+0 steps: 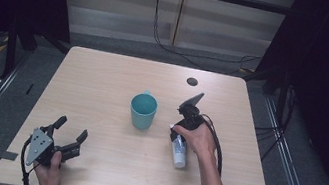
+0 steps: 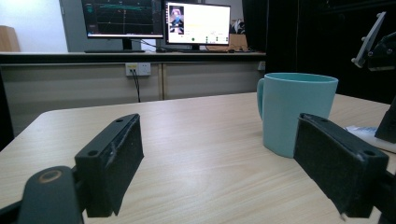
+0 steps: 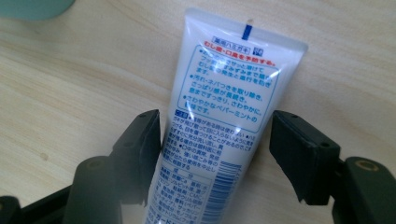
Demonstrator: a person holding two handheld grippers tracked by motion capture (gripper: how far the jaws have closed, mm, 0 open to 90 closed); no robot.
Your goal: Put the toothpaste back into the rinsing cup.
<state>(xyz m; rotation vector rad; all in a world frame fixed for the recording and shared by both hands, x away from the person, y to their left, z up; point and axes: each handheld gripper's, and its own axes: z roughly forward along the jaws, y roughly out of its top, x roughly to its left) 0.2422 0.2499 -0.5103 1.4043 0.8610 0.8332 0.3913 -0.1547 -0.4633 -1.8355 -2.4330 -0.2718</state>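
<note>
A white tube (image 1: 178, 153) with blue and red print lies flat on the wooden table (image 1: 104, 77), right of centre. My right gripper (image 1: 175, 136) points down over its flat crimped end. In the right gripper view the tube (image 3: 224, 107) lies between the two black jaws of that gripper (image 3: 217, 128); one pad is at its edge, and the other stands off with a gap. A teal mug (image 1: 143, 111) stands upright at mid-table, left of the tube. My left gripper (image 1: 73, 128) rests near the front left corner, open, nothing between its pads (image 2: 116, 158); the mug (image 2: 296, 112) shows ahead of it.
A small black round hole (image 1: 192, 81) sits in the table's far side. Cables (image 1: 161, 36) hang down the wall behind. Monitors (image 2: 159, 21) stand on a bench beyond the table. Bare wood lies between the left gripper and the mug.
</note>
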